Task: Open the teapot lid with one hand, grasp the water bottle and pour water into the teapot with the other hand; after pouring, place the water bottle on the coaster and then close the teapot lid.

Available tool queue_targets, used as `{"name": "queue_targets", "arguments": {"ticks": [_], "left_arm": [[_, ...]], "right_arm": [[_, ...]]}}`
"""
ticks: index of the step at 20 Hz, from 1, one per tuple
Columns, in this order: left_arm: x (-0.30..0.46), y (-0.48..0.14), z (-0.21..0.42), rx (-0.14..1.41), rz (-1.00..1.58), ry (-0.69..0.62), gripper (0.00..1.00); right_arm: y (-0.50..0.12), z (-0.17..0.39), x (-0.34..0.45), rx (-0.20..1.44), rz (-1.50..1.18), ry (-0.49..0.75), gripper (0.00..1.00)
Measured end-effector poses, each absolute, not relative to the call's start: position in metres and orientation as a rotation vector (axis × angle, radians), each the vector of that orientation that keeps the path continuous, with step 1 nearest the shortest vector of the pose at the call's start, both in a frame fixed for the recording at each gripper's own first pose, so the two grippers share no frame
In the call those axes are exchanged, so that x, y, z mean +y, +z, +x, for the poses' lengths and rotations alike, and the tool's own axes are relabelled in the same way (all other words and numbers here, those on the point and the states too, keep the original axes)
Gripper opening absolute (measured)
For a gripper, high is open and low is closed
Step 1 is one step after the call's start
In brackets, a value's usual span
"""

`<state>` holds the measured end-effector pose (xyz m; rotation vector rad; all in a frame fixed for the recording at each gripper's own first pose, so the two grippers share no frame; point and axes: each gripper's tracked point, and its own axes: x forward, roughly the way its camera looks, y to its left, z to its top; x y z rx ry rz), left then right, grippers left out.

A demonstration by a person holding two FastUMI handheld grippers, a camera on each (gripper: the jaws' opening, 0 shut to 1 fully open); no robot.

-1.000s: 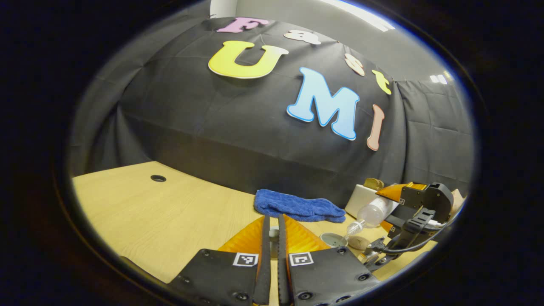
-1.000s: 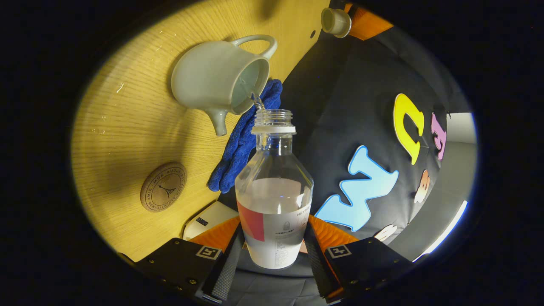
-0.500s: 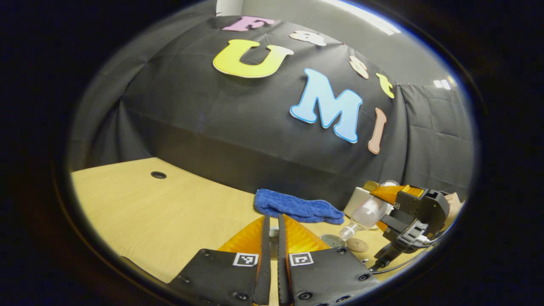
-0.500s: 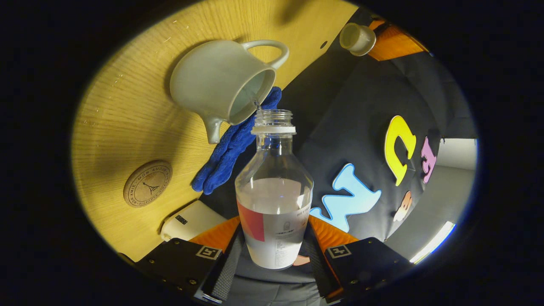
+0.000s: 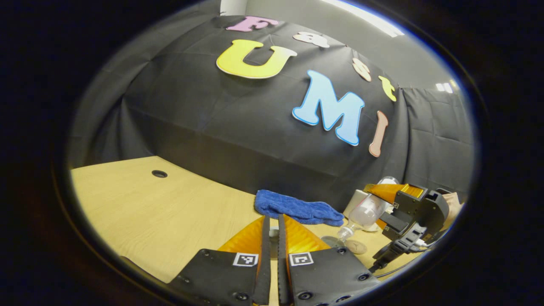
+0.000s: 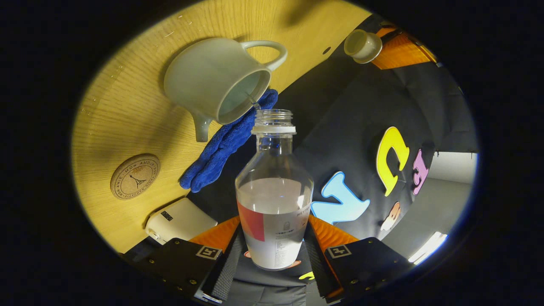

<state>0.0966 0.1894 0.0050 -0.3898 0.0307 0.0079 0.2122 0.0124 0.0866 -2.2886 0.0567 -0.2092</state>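
Observation:
My right gripper [image 6: 274, 225] is shut on the clear water bottle [image 6: 274, 191], which is tilted with its open mouth at the rim of the pale teapot [image 6: 212, 80]. A thin trickle of water runs into the open pot. The bottle is roughly half full. My left gripper [image 5: 274, 217] is shut on the teapot lid [image 6: 361, 42], held up and away from the pot. In the left gripper view, the right gripper [image 5: 408, 212] with the bottle [image 5: 365, 210] leans over the teapot's opening [image 5: 331, 241]. The round cork coaster [image 6: 135, 176] lies beside the teapot on the table.
A blue cloth [image 6: 225, 140] lies crumpled behind the teapot by the booth wall. A white box [image 6: 180, 221] sits near the coaster. The wooden table [image 5: 170, 212] has a small cable hole [image 5: 159, 173] at its far left.
The right gripper has lifted and turned the bottle back a little, and the stream has thinned to a trickle. The left gripper with the lid has barely moved.

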Motion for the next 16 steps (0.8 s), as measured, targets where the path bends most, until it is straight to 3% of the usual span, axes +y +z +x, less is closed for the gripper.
{"name": "queue_targets", "arguments": {"ticks": [10,16], "left_arm": [[0.200,0.006,0.095,0.015,-0.408,0.025,0.14],[0.205,0.007,0.097,0.006,-0.410,0.039,0.14]], "right_arm": [[0.086,0.217,0.011,0.047,-2.260,-0.207,0.75],[0.060,0.216,-0.012,0.195,-1.966,-0.136,0.76]]}}
